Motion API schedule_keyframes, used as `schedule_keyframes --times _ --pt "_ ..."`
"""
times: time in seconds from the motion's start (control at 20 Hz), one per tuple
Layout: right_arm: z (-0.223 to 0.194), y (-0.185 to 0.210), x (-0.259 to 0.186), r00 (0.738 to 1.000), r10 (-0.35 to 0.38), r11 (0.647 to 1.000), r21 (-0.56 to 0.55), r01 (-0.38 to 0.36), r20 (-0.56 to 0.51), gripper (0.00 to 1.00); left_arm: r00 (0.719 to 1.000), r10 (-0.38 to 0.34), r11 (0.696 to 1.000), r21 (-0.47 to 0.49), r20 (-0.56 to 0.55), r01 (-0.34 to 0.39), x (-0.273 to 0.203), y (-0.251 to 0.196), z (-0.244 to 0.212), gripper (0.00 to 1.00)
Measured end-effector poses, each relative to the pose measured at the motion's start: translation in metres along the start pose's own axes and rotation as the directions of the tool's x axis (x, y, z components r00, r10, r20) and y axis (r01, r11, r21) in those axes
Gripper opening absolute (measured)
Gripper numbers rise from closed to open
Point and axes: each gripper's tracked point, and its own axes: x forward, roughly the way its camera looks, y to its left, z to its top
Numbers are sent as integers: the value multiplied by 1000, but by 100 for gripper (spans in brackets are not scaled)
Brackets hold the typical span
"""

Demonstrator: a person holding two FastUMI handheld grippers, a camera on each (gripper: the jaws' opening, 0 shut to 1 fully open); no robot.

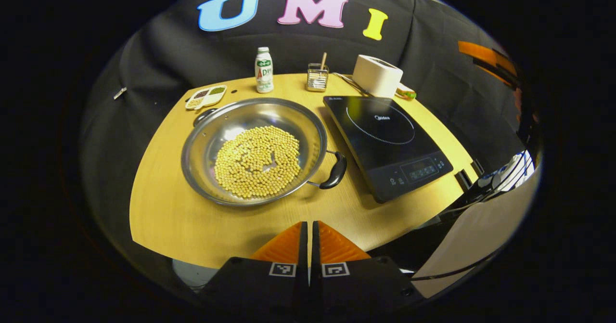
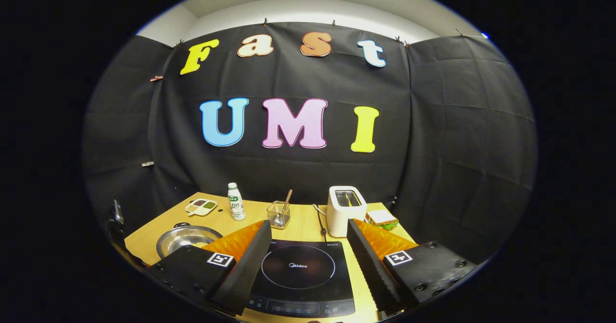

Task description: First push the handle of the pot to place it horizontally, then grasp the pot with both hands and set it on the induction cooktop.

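Note:
A wide steel pot point(image 1: 250, 149) full of yellow beans sits on the wooden table point(image 1: 163, 217), left of the black induction cooktop point(image 1: 385, 145). One black pot handle point(image 1: 334, 170) points toward the near right, the other point(image 1: 204, 116) toward the far left. My left gripper point(image 1: 308, 229) is shut with nothing in it, hovering at the table's near edge in front of the pot. In the right gripper view, my right gripper point(image 2: 308, 231) stands open above the cooktop point(image 2: 301, 275), with the pot point(image 2: 185, 239) off to its left, partly hidden by a finger.
At the back of the table stand a white bottle point(image 1: 263, 70), a compartment dish of grains point(image 1: 206, 96), a small wire holder with a stick point(image 1: 317, 77), a white toaster point(image 1: 378, 75) and a sandwich point(image 1: 405, 92). Cables and white material lie off the table's right side.

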Motion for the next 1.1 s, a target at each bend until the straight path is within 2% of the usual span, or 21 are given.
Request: schedule_keyframes --times 0.55,0.8,1.1 --pt "-14 -70 23 995 -87 995 40 89 -44 98 997 -37 993 113 -62 44 60 -30 27 5" --pt "-24 -89 26 991 -111 993 34 113 -72 98 993 -66 992 101 -95 76 73 -40 33 5" --pt "-21 -104 32 988 -141 989 38 143 -64 98 991 -24 992 117 -129 39 71 -24 30 5"
